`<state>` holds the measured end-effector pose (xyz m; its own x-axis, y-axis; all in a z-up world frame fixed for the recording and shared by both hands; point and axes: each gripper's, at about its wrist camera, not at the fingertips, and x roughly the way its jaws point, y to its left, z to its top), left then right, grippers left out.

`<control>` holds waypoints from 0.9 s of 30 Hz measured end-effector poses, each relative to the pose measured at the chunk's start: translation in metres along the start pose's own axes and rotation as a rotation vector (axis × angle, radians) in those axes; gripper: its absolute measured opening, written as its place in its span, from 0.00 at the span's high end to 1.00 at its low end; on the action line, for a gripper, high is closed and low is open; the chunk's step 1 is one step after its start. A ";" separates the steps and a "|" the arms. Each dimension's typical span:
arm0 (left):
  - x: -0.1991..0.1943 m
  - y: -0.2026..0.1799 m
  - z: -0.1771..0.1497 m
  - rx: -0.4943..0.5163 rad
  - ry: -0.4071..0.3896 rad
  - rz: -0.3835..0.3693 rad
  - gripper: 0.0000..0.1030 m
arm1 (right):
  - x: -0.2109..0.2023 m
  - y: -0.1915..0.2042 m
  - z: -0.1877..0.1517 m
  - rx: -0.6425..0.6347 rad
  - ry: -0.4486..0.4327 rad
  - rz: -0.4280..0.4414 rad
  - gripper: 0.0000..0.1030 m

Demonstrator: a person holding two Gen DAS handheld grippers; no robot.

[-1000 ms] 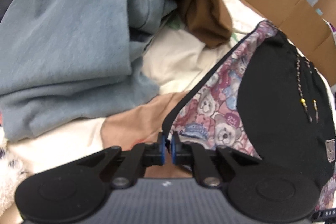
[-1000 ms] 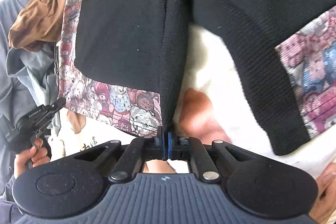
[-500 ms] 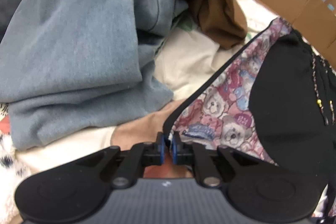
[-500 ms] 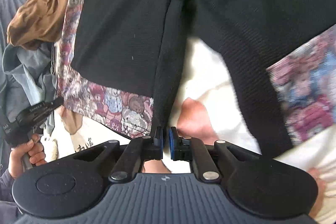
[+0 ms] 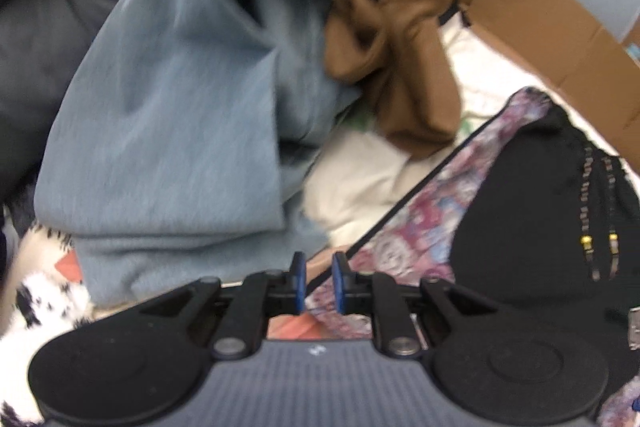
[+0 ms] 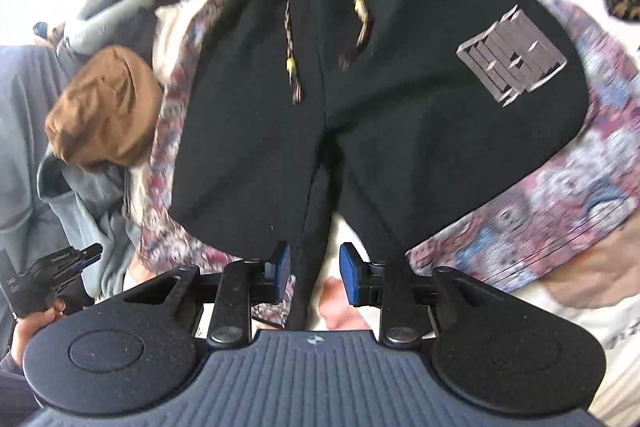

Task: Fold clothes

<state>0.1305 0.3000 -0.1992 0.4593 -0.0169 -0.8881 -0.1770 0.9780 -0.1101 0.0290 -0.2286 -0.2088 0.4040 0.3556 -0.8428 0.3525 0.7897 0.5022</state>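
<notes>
- Left gripper [image 5: 318,281]: blue-padded jaws opening, a narrow gap between them. The patterned hem corner of the shorts [image 5: 516,227] sits in line with the gap, and the pads look clear of it.
- Right gripper [image 6: 314,277]: jaws opening, wider apart. The black inner edge of a leg of the shorts [image 6: 360,99] runs down through the gap without either pad pressing on it.
- The shorts lie spread flat on a cream bedsheet [image 5: 360,171], waistband at the far end, legs pointing toward the grippers. They are black with bear-print side panels, a braided drawstring [image 6: 290,39] and a grey square patch [image 6: 512,61].
- Beside them, a blue-grey garment [image 5: 176,107] lies heaped.
- A crumpled brown garment [image 5: 396,27] rests against that heap.
- Farthest, a cardboard box [image 5: 532,7] borders the bed.
</notes>
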 end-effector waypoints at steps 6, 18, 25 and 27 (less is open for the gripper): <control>-0.034 -0.026 0.023 0.056 -0.009 -0.032 0.68 | -0.054 0.009 0.015 -0.039 -0.097 -0.026 0.60; -0.112 -0.072 0.066 0.125 -0.085 -0.055 0.41 | -0.163 0.016 0.041 -0.049 -0.257 -0.031 0.47; -0.146 -0.095 0.082 0.139 -0.108 -0.106 0.40 | -0.221 0.015 0.052 -0.088 -0.333 -0.086 0.41; -0.155 -0.103 0.087 0.152 -0.123 -0.115 0.40 | -0.234 0.011 0.054 -0.083 -0.348 -0.095 0.39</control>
<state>0.1526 0.2202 -0.0112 0.5734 -0.1137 -0.8114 0.0119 0.9914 -0.1306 -0.0163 -0.3300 0.0047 0.6406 0.0987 -0.7615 0.3384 0.8539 0.3954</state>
